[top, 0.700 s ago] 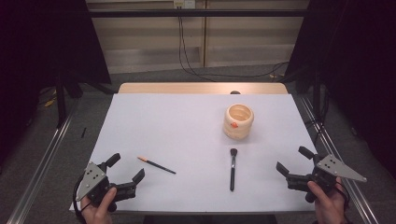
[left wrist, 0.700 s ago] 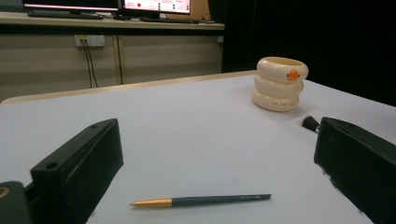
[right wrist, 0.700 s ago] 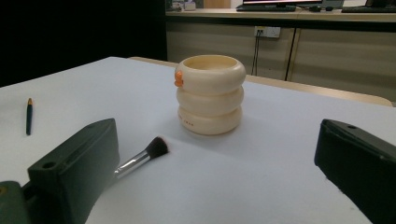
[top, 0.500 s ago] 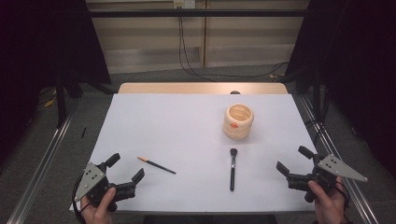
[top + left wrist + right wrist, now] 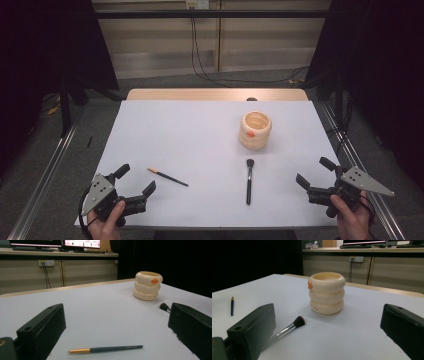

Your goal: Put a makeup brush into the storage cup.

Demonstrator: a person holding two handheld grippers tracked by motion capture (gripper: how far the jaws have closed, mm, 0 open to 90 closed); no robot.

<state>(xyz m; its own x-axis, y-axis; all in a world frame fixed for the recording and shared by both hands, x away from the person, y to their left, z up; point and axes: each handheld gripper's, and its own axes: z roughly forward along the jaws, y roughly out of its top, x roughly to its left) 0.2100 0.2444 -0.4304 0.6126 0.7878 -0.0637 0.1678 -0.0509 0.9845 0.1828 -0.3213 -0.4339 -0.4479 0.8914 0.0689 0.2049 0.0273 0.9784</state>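
High view: white table (image 5: pixel 200 130), matte sheet over a wood top, wood strip showing at far edge. Left gripper (image 5: pixel 136 181) at near-left corner, held in a hand (image 5: pixel 105 225), jaws apart, nothing betw. them. Right gripper (image 5: pixel 316 172) at near-right corner, in the other hand (image 5: pixel 350 220), jaws also wide, empty. Thin pencil-like brush (image 5: pixel 168 177) w/ orange-gold end lies flat just ahead & right of left gripper, not touching it. Makeup brush (image 5: pixel 248 180), black handle, dark bristle head pointing to far side, lies near centre-front, betw. the 2 grippers, well apart from both. Cream holder (image 5: pixel 255 130) stands upright beyond it, right of centre, near the bristle end but apart.

Left gripper view: 2 blocky matte black jaws spread wide. Thin brush (image 5: pixel 105 349) lies crosswise on the sheet betw. and just ahead of them: dark slim handle, gold ferrule at left. Holder (image 5: pixel 148 285) farther off, right: 3 stacked rounded rings, glossy cream, small orange mark on top ring. Fluffy head of makeup brush (image 5: pixel 165 307) peeks out by the right jaw.

Right gripper view: jaws apart again, empty. Makeup brush (image 5: pixel 289 328) runs diag. from behind the left jaw, shiny metal ferrule, soft dark bristles toward the holder (image 5: pixel 327 293), which stands ahead betw. the jaws, open-topped. Thin brush (image 5: pixel 232 306) far left.
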